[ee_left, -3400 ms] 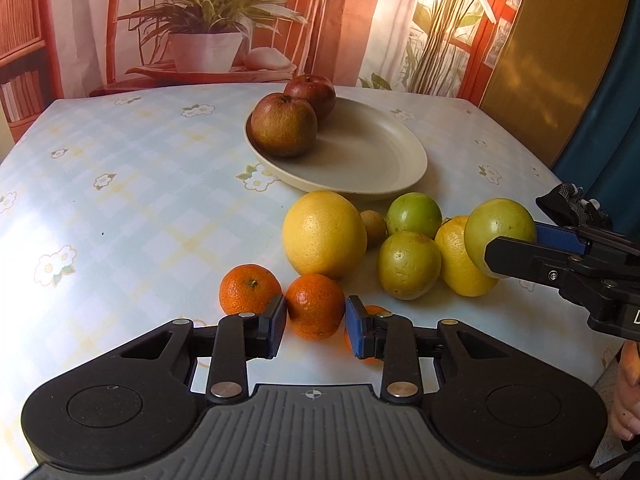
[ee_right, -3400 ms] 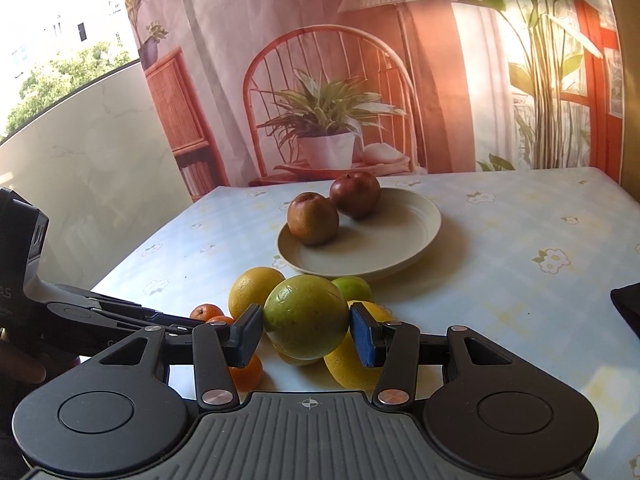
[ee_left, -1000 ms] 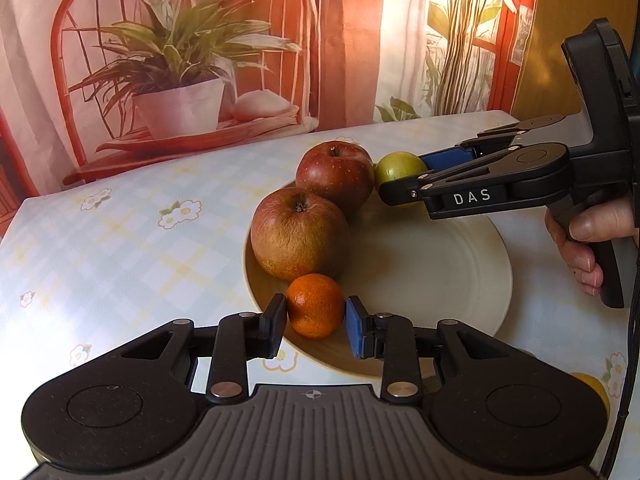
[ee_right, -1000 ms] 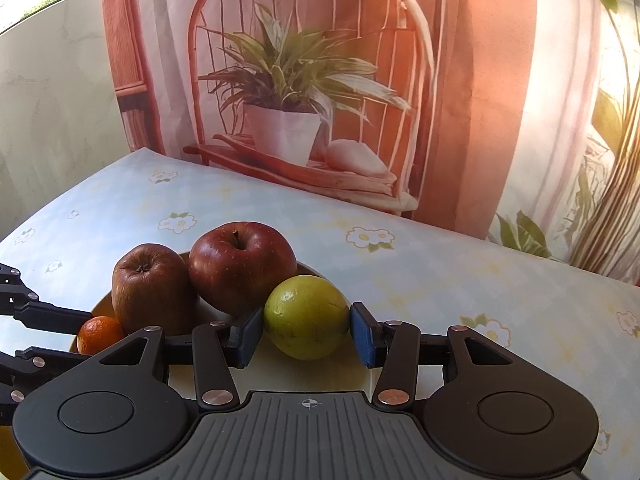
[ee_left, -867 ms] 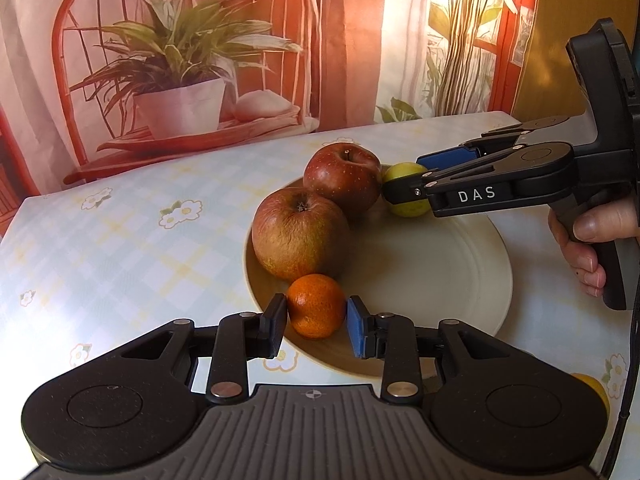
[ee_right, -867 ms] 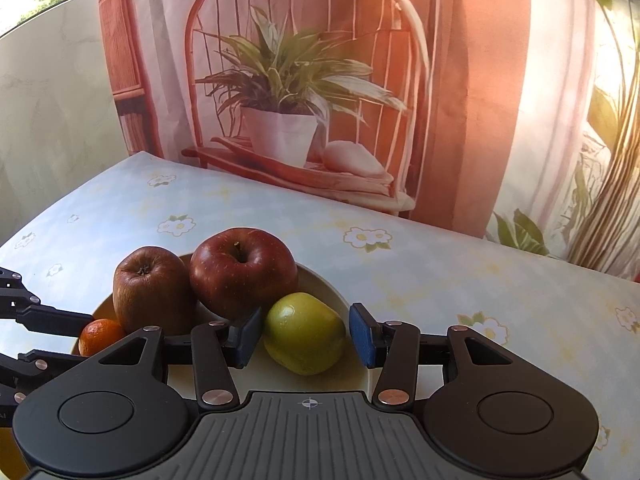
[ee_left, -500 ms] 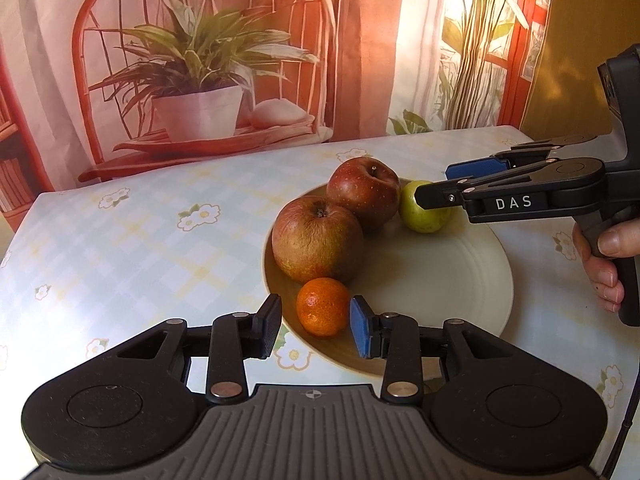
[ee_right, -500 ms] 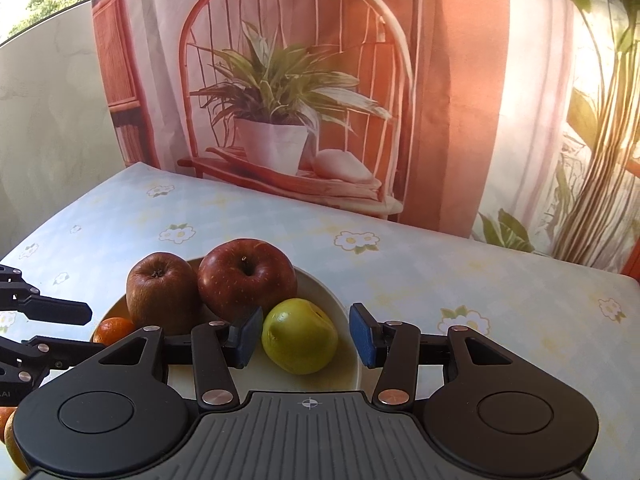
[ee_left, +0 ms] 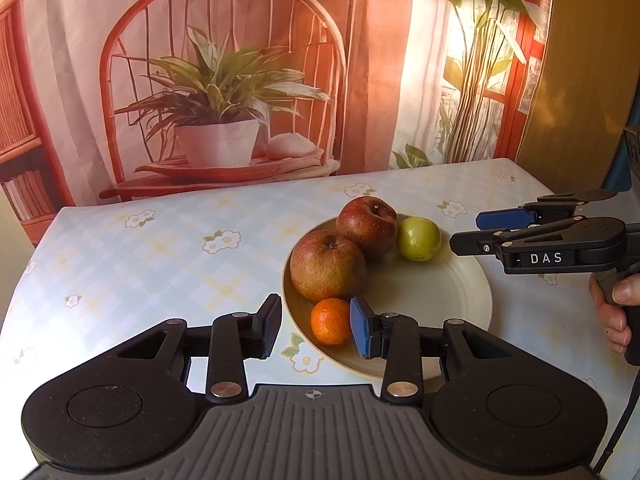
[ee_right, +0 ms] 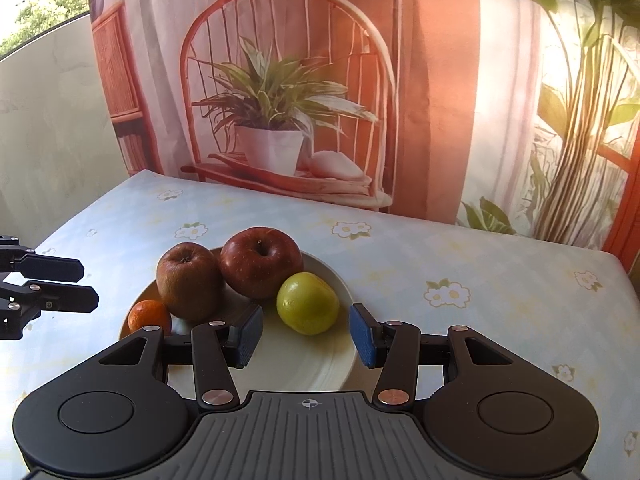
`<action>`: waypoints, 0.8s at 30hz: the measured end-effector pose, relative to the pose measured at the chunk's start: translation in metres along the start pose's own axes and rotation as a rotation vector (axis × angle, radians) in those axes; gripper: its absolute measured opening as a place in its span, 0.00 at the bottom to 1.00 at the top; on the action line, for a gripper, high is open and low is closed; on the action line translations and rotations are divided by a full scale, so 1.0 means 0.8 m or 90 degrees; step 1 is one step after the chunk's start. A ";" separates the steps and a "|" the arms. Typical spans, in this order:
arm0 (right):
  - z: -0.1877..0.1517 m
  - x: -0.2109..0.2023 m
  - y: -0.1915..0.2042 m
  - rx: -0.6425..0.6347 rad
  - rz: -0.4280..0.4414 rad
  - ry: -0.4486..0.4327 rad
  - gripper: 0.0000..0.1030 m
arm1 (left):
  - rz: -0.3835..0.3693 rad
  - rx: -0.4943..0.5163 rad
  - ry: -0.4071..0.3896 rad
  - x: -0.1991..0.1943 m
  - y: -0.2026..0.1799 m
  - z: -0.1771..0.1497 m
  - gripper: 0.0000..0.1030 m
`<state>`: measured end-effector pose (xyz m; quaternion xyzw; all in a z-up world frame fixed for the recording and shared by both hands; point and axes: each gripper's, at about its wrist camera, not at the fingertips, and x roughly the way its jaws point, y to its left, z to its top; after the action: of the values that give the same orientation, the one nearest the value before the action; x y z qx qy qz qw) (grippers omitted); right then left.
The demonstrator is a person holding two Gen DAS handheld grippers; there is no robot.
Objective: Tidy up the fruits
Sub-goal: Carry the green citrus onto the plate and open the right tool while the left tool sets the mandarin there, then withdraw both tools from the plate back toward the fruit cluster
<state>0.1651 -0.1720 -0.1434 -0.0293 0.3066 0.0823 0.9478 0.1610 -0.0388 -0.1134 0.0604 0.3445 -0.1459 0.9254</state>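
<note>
A cream plate (ee_left: 460, 320) holds a brownish apple (ee_left: 328, 266), a red apple (ee_left: 368, 226), a green fruit (ee_left: 419, 238) and a small mandarin (ee_left: 330, 320). My left gripper (ee_left: 315, 330) is open just short of the mandarin, which rests on the plate's near rim. In the right wrist view my right gripper (ee_right: 306, 336) is open, with the green fruit (ee_right: 307, 303) lying free on the plate (ee_right: 312, 364) just beyond its pads. The right gripper (ee_left: 466, 232) hovers to the right of the plate, and the left gripper (ee_right: 89, 285) shows at the left edge.
The table (ee_left: 160, 260) wears a pale checked cloth with flowers and ends at a printed backdrop (ee_left: 220, 100) of a chair and a potted plant. A person's hand (ee_left: 616, 304) grips the right tool's handle at the table's right side.
The left jaws let go of the mandarin, and the green fruit left the right jaws; both now lie on the plate. Both grippers drew back and up from the plate.
</note>
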 end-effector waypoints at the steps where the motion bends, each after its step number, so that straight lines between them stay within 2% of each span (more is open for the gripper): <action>1: -0.002 -0.004 0.001 0.003 0.001 -0.001 0.43 | -0.001 -0.001 -0.002 -0.004 0.001 0.000 0.38; 24: -0.060 -0.072 0.073 0.044 0.037 -0.026 0.44 | -0.011 -0.038 0.012 -0.055 0.049 -0.051 0.38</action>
<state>0.0813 -0.1274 -0.1491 0.0138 0.2908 0.0995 0.9515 0.1166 0.0173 -0.1150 0.0307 0.3576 -0.1430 0.9223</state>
